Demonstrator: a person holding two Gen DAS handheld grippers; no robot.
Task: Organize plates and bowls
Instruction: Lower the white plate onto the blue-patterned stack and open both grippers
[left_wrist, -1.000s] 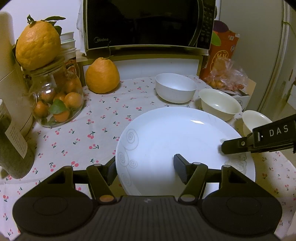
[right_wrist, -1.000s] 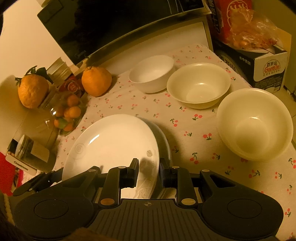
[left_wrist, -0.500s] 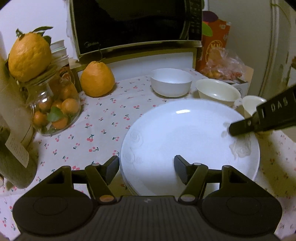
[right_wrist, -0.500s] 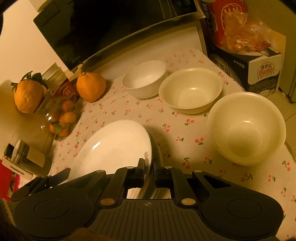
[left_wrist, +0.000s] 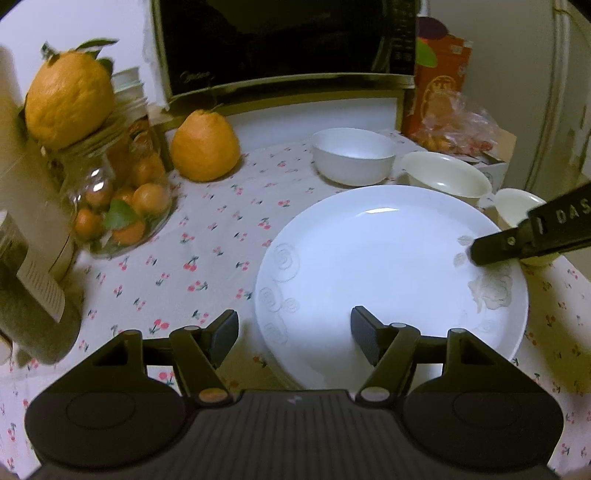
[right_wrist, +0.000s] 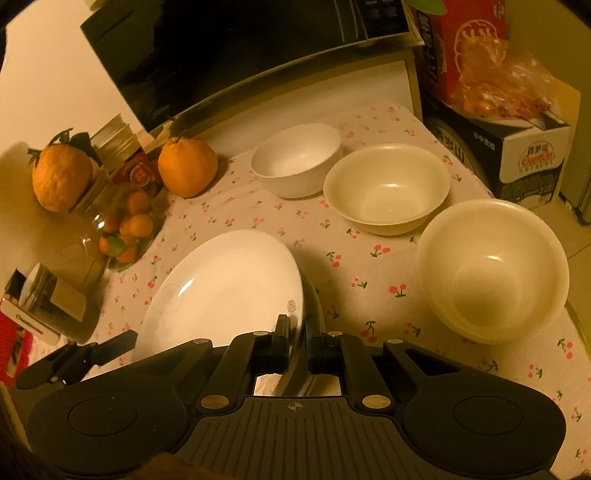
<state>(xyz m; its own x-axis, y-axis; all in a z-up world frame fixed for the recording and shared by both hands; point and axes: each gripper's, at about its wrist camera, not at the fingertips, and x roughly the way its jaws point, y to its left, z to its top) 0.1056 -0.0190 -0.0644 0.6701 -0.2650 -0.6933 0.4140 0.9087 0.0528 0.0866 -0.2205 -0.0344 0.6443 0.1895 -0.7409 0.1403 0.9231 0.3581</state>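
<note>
Right gripper (right_wrist: 297, 345) pinched tight on the near right rim of the round white ceramic plate (left_wrist: 388, 266), tilting it off the cherry-print tablecloth (left_wrist: 207, 258). Left gripper (left_wrist: 293, 334) jaws opening, astride the plate's near left edge, not touching. Three bowls far right: white bowl (right_wrist: 297, 160), cream bowl (right_wrist: 388, 188), larger cream bowl (right_wrist: 491, 269).

I read "Midea" on the microwave (left_wrist: 280, 48) door's lower left, "DAS" on my right gripper (left_wrist: 476, 254), and "Garden" on the carton (right_wrist: 532, 162) right of the microwave.
</note>
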